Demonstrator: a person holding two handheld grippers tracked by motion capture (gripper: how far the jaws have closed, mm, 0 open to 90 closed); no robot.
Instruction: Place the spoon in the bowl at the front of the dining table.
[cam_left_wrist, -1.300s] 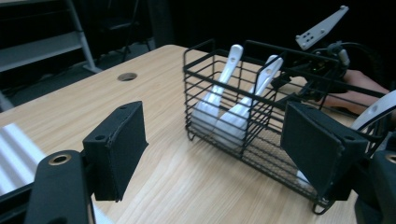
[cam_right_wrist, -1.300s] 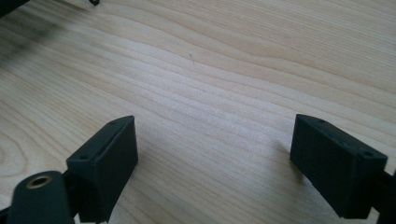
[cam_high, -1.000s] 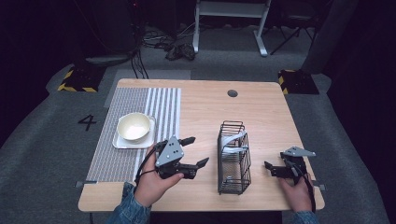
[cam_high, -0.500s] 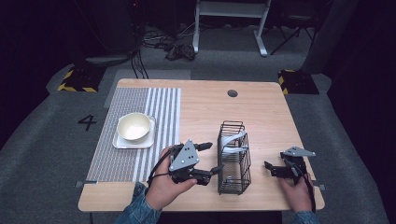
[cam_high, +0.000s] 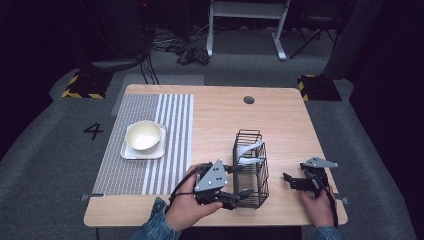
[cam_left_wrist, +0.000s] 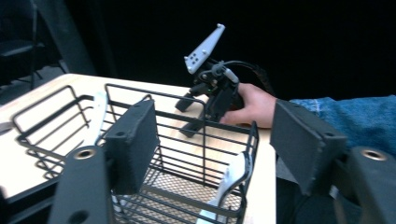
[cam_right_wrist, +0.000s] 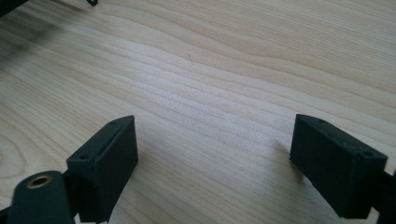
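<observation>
A black wire basket (cam_high: 251, 170) stands on the wooden table (cam_high: 215, 115), right of centre, with white utensils (cam_high: 248, 150) leaning inside it. My left gripper (cam_high: 239, 181) is against the basket's left side near its front end. In the left gripper view its jaws (cam_left_wrist: 217, 140) straddle a corner of the basket (cam_left_wrist: 187, 140), one pad over the wires, the other outside. The jaws have just been closing, but the pads do not press on the wire. My right gripper (cam_high: 292, 181) rests open over bare wood (cam_right_wrist: 210, 93), right of the basket.
A cream bowl (cam_high: 144, 136) sits on a square white plate (cam_high: 129, 152) on a striped placemat (cam_high: 165, 125) at the left. A round cable hole (cam_high: 248, 100) is at the table's back. The front table edge runs just below both hands.
My left gripper has moved right from the placemat's edge to the basket's side, and its jaws stand narrower. The right gripper has kept still.
</observation>
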